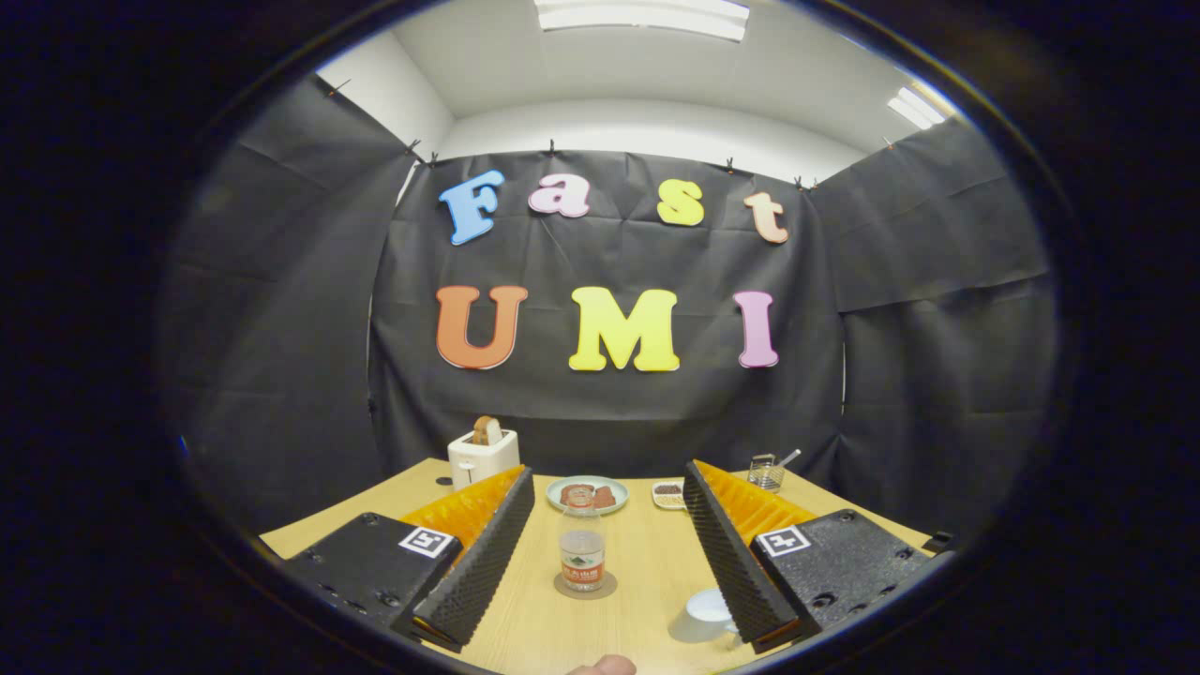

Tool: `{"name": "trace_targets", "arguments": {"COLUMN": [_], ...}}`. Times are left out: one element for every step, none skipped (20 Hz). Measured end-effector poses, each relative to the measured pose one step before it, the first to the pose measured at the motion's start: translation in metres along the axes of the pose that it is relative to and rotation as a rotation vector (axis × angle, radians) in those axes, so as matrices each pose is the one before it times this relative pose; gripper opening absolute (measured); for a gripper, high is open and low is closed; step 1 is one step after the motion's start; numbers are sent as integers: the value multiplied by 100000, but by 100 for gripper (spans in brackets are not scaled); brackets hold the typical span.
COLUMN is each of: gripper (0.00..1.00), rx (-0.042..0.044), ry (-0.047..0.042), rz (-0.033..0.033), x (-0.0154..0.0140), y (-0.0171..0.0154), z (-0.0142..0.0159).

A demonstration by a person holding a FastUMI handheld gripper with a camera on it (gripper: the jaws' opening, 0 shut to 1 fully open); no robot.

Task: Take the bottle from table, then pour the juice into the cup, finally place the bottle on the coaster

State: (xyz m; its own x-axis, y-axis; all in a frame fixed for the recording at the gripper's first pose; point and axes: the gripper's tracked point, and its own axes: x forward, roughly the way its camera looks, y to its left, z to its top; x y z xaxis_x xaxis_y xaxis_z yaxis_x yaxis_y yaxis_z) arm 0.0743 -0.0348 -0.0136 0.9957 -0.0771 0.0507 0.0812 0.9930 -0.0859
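- The bench (647,572), a light wood top, fills the lower middle of the frame and runs back to the black cloth wall.
- The gripper (609,544) is spread wide and has hold of nothing; one finger (483,553) slants up from the lower left, the other finger (736,553) from the lower right, with a broad stretch of bench between them.
- A white toaster (482,456) stands at the back left of the bench, above the left finger, with a slice of bread (486,430) sticking up out of its slot.
- The bottle (582,539) stands upright in the lower centre of the frame, between the two fingers and touched by neither; it is clear, with a red-and-green label near its base.
- The coaster (585,588), round and dark, lies under the bottle, its rim showing around the base.
- A pale green plate (588,491) sits behind the bottle, carrying some brown food.
- The cup (705,613), white, sits at the lower right, just beside the inner face of the right finger and partly hidden by it.
- A glass container (766,472) with a utensil handle poking out stands at the back right.
- A small dish (668,493) of dark bits lies just right of the plate.
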Motion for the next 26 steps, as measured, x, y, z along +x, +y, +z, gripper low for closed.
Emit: {"name": "trace_targets", "arguments": {"gripper": [100,100,100,100,100,100,100,100,100,100,100,100,100,100,100,100,100,100,100,100,100,100,100,100,100,100], "rx": [-276,-290,-313,18,979,1218,677,-263,-2173,-1658,-884,-556,-7,329,410,-218,-649,-845,-209,-249,50,29,227,92,-157,-258], "ry": [703,1147,1094,320,136,979,-140,-1221,914,1765,699,-197,-805,-1014,-1032,132,637,349,202,449,-341,-383,-567,-209,-75,141], "rz": [329,-733,-1108,-1224,-244,316,965,496,-792,89,-437,-932,-841,-325,301,-388,-1090,-1292,-657,-83,253,-568,-269,452,740,256], "x": [-415,-1345,-408,-350,-298,-390,-577,-461,-437,-616,-539,-487,-528,-371,-318,-222,-319,-280,-153,-48,-55,-5,-38,6,-1,32], "y": [-119,-1540,-602,-593,-307,-139,-76,-302,-539,-373,-256,-494,-337,-379,-43,-350,-446,-428,-210,20,138,-160,-69,231,291,111], "z": [280,446,83,261,294,-125,218,622,77,-332,246,438,630,621,608,197,0,131,6,-69,182,-4,41,-15,30,-132]}}
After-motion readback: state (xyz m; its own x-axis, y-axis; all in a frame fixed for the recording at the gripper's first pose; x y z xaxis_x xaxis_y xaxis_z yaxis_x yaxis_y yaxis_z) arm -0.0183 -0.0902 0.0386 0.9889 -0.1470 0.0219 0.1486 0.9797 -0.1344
